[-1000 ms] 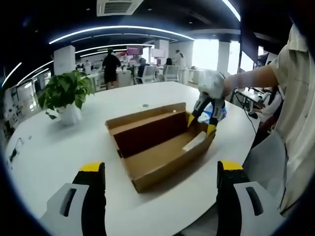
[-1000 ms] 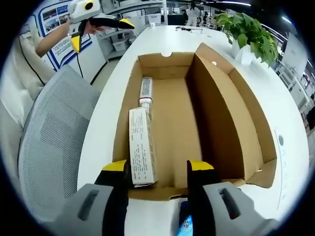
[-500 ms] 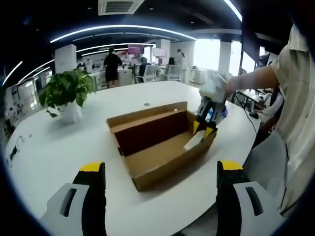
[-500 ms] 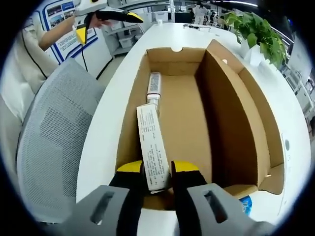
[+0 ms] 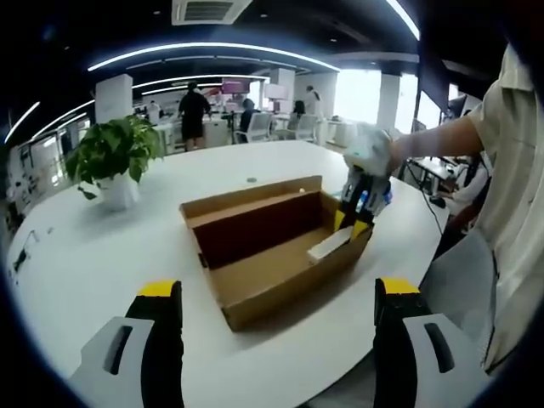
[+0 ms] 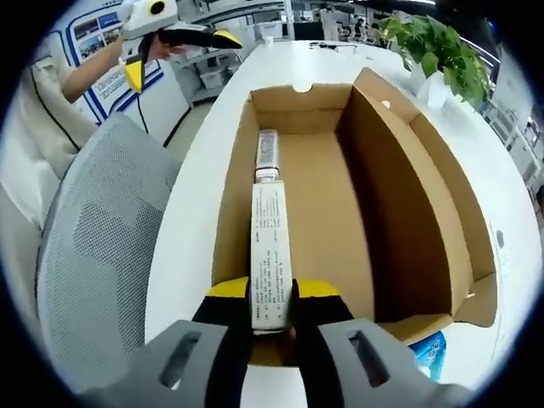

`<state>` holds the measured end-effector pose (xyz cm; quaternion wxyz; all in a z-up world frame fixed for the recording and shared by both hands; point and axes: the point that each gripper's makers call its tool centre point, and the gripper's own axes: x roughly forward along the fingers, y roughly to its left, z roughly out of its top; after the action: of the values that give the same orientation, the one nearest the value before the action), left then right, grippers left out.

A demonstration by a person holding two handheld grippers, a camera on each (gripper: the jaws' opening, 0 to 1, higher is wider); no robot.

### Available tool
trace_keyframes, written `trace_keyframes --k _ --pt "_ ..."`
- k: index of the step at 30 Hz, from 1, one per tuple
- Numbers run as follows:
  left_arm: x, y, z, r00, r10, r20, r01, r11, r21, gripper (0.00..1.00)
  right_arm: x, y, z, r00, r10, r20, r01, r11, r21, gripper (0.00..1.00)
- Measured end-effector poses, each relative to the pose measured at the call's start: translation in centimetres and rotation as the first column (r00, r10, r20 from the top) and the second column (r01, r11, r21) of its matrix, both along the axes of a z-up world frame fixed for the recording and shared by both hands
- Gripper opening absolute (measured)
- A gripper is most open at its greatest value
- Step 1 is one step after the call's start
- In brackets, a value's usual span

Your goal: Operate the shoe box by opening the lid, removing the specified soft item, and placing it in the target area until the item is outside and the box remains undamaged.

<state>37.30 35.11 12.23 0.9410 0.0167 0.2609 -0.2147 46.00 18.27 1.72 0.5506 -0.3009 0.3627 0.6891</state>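
While the left tool [image 5: 276, 340] hangs released above the table [image 5: 102, 255], the right tool [image 6: 272, 293] grips the white carton [image 6: 271, 255] inside the open shoe box [image 6: 408, 221].

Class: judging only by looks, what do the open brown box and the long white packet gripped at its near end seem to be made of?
Open brown box: seemingly corrugated cardboard, matte, with raw brown faces and folded flaps. Long white printed packet, held by the right gripper: probably thin printed card or paper, smooth; its flat faces and crisp edges suggest a carton, though the contents stay hidden.
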Motion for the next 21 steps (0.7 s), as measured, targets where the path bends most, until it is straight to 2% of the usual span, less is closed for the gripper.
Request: trace_keyframes --k 13,21 --pt "0.3 -0.3 0.4 1.0 -0.004 0.015 0.004 1.0 -0.008 0.96 0.4 0.4 2.4 0.999 -0.038 0.006 0.038 0.997 0.068 0.15" --pt "0.2 -0.3 0.4 1.0 -0.006 0.012 0.006 1.0 -0.007 0.97 1.0 0.4 5.0 0.997 -0.072 -0.002 0.071 0.989 0.128 0.15"
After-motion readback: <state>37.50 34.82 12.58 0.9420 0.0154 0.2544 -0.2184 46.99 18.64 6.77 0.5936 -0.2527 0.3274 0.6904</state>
